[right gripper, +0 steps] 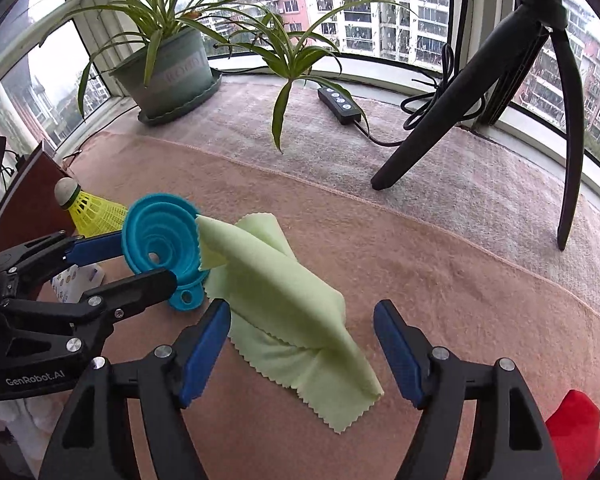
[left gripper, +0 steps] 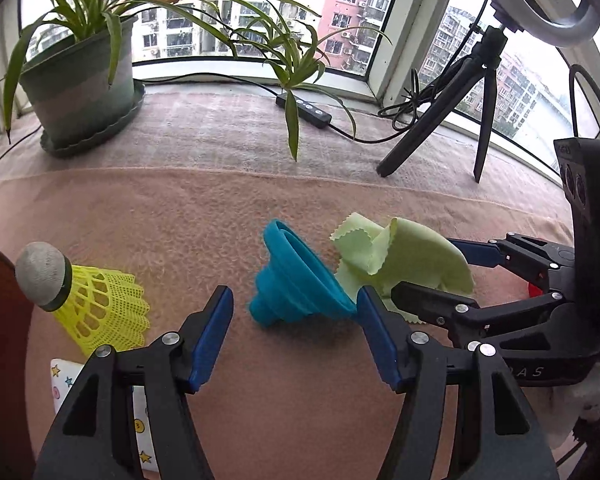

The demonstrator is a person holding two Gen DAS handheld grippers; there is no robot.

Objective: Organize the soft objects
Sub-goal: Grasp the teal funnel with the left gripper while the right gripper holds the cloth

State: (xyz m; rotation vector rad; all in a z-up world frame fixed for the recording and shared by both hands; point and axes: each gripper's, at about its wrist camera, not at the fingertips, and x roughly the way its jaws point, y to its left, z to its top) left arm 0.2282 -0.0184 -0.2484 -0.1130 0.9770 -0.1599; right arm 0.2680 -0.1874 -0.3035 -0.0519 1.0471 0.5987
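Observation:
A teal collapsible funnel (left gripper: 296, 276) lies on its side on the pink towel (left gripper: 160, 216). My left gripper (left gripper: 294, 332) stands open around it: the right pad touches the funnel's rim, the left pad is clear of the spout. In the right wrist view the funnel (right gripper: 156, 232) shows its mouth, with the left gripper (right gripper: 148, 260) on either side. A light green cloth (right gripper: 292, 300) lies crumpled, one corner leaning on the funnel. My right gripper (right gripper: 302, 340) is open over it, pads not pressing. In the left wrist view the cloth (left gripper: 404, 256) drapes over the right gripper (left gripper: 424, 268).
A yellow shuttlecock (left gripper: 96, 304) lies left of the funnel beside a starred card (left gripper: 62, 376) and a brown board (left gripper: 0, 340). A potted plant (left gripper: 80, 92), a cable remote (left gripper: 304, 108) and a tripod (right gripper: 460, 100) stand near the window. Something red (right gripper: 576, 428) lies at the right.

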